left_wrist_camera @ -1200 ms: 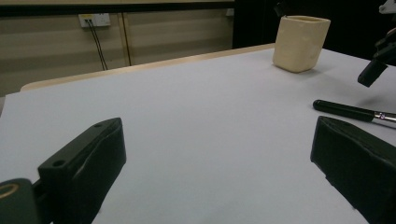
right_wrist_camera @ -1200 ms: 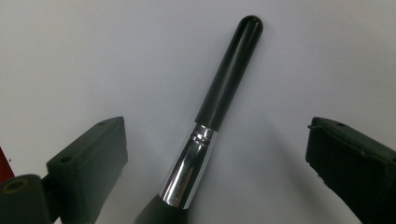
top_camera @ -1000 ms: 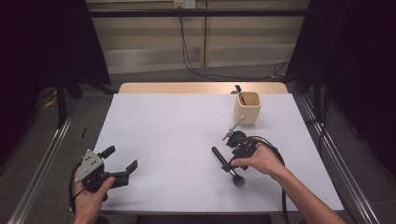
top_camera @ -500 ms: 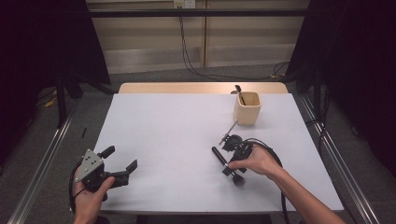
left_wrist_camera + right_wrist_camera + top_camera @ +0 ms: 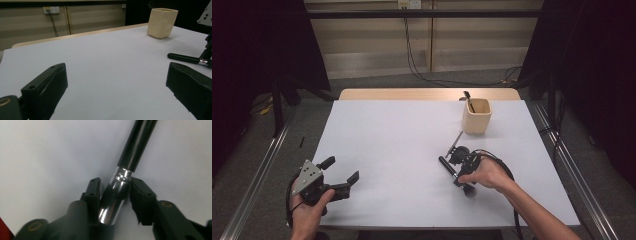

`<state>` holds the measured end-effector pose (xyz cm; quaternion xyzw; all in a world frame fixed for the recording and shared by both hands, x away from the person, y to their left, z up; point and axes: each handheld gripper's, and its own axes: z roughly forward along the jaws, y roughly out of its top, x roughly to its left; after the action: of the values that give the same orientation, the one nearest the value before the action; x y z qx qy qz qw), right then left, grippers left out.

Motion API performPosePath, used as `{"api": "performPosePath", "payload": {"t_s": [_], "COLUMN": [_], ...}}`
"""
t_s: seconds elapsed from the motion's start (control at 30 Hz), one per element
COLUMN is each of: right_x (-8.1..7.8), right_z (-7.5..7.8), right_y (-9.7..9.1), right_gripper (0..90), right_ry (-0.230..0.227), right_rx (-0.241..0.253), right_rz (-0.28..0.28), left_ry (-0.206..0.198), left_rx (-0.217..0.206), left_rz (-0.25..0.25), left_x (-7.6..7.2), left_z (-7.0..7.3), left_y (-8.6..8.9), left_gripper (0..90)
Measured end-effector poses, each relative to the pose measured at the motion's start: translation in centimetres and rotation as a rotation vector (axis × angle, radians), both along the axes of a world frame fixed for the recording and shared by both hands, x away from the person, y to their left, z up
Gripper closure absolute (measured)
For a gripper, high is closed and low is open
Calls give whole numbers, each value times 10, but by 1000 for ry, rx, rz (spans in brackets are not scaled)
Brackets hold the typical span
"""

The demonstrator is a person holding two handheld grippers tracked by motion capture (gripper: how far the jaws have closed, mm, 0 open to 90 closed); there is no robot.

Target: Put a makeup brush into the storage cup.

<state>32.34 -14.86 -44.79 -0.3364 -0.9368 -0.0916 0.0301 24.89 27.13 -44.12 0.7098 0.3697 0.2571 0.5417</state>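
Nearest to me, my left gripper [image 5: 341, 174] rests at the front left of the desk [image 5: 402, 135], jaws spread wide and released, nothing between them; I keep it parked there, well apart from the work.

A little farther in, on the right, my right gripper [image 5: 115, 195] is down on the tool [image 5: 451, 169], a black-handled thing with a chrome collar that lies flat on the white desk. The jaws have just been closing, and the chrome collar sits between the pads; the left pad looks to be touching it and the right pad is at its edge, so I judge this a grasp just seating on the tool. To do it well, I want both pads square on the metal, not on the step where the black handle [image 5: 137, 142] begins, or it may roll or pivot as I lift. I'd squeeze firmly, then raise slowly.

Beyond it stands the beige cup [image 5: 476, 116], upright near the far right, with one dark utensil [image 5: 468, 98] inside.
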Motion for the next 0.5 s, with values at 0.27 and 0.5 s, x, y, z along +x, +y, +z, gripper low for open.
{"api": "performPosePath", "payload": {"t_s": [0.27,0.5], "right_x": [3,5], "right_z": [0,0], "right_y": [2,-4], "right_gripper": [707,714], "right_ry": [8,18], "right_rx": [-29,6], "right_rz": [-3,-20], "left_ry": [-1,-1], "left_rx": [20,20], "left_rz": [-18,-23], "left_x": [0,0], "left_z": [0,0], "left_y": [-3,-2], "left_gripper": [37,36]}}
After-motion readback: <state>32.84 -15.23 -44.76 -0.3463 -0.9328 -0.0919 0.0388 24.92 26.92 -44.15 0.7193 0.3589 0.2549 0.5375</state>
